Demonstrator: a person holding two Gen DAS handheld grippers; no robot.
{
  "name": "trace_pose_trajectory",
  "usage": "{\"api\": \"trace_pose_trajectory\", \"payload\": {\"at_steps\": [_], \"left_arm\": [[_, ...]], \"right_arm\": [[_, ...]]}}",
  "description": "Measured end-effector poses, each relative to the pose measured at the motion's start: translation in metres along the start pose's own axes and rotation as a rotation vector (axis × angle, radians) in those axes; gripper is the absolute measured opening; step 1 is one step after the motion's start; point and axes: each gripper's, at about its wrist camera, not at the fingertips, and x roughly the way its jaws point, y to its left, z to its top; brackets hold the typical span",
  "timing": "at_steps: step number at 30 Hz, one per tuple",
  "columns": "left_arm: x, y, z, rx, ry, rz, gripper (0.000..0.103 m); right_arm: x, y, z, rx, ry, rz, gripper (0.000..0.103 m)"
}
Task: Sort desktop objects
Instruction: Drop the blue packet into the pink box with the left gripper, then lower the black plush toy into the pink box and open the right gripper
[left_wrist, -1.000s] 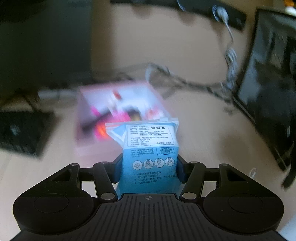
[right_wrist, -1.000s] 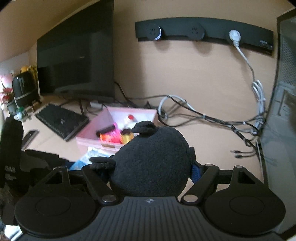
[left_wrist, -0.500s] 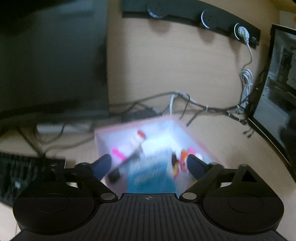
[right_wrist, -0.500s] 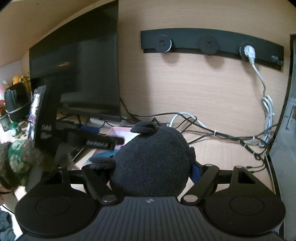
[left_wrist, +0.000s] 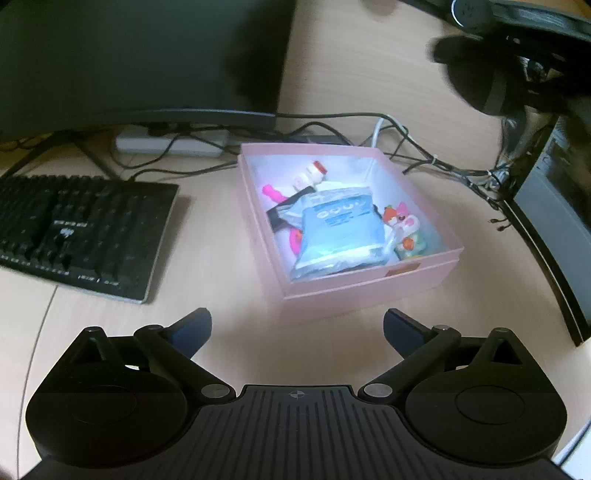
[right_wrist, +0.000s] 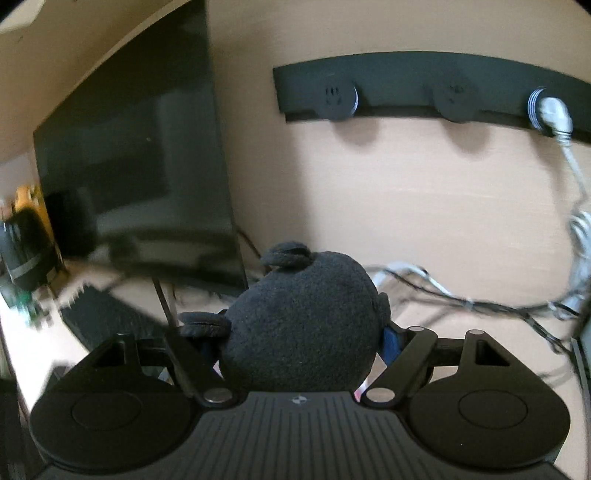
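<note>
Left wrist, left gripper (left_wrist: 297, 325) just opened wide (empty), right gripper (right_wrist: 301, 338) clamping black plush (right_wrist: 303, 321)

On bench (left_wrist: 229, 343): storage box (left_wrist: 369, 284), centre; keyboard (left_wrist: 81, 229) to its left; monitor (left_wrist: 140, 55) and power strip (left_wrist: 170, 144) behind; cables (left_wrist: 443, 166) behind right. In box: tissue pack (left_wrist: 338, 229) atop other items, figurine (left_wrist: 404, 230) at its right.

Open top of pink rectangular plastic box (left_wrist: 369, 284) is largely filled by blue packet (left_wrist: 338, 230). Bare desk (left_wrist: 221, 221) is left between box and black keyboard (left_wrist: 81, 229); tangled cables (left_wrist: 443, 166) are strung behind.
</note>
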Motion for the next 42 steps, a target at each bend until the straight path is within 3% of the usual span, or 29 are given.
{"api": "trace_pose_trajectory", "payload": {"at_steps": [3, 4, 8, 9, 12, 17, 21, 25, 31, 35, 39, 42], "left_arm": [[0.002, 0.011, -0.008, -0.056, 0.01, 0.024, 0.102], [0.005, 0.016, -0.012, -0.073, 0.024, 0.031, 0.102], [0.009, 0.027, -0.023, -0.111, 0.066, 0.058, 0.102], [0.01, 0.03, -0.025, -0.122, 0.076, 0.062, 0.102], [0.011, 0.032, -0.026, -0.139, 0.084, 0.058, 0.102], [0.012, 0.024, -0.023, -0.122, 0.084, 0.04, 0.102], [0.015, 0.018, -0.024, -0.111, 0.099, 0.043, 0.102], [0.018, 0.015, -0.026, -0.106, 0.111, 0.051, 0.102], [0.014, 0.018, -0.025, -0.111, 0.098, 0.074, 0.102], [0.014, 0.023, -0.026, -0.133, 0.101, 0.085, 0.102], [0.015, 0.019, -0.026, -0.116, 0.108, 0.083, 0.102], [0.016, 0.019, -0.026, -0.106, 0.114, 0.079, 0.102]], "right_arm": [[0.045, -0.006, 0.014, 0.022, 0.067, 0.06, 0.089], [0.059, -0.007, 0.012, 0.035, 0.086, 0.045, 0.093], [0.082, -0.002, -0.007, 0.024, 0.139, 0.032, 0.092], [0.082, 0.001, -0.013, 0.018, 0.157, 0.045, 0.086], [0.088, 0.009, -0.033, -0.009, 0.257, 0.065, 0.057], [0.093, 0.019, -0.07, -0.039, 0.371, 0.147, 0.047], [0.097, 0.026, -0.079, -0.146, 0.301, 0.139, 0.047], [0.117, 0.023, -0.077, -0.085, 0.301, 0.15, 0.047], [0.114, 0.028, -0.068, -0.116, 0.269, 0.167, 0.05], [0.112, 0.001, -0.045, -0.047, 0.165, 0.021, 0.06], [0.147, -0.023, -0.038, 0.083, 0.198, -0.069, 0.066], [0.168, -0.016, -0.044, 0.041, 0.224, -0.09, 0.064]]}}
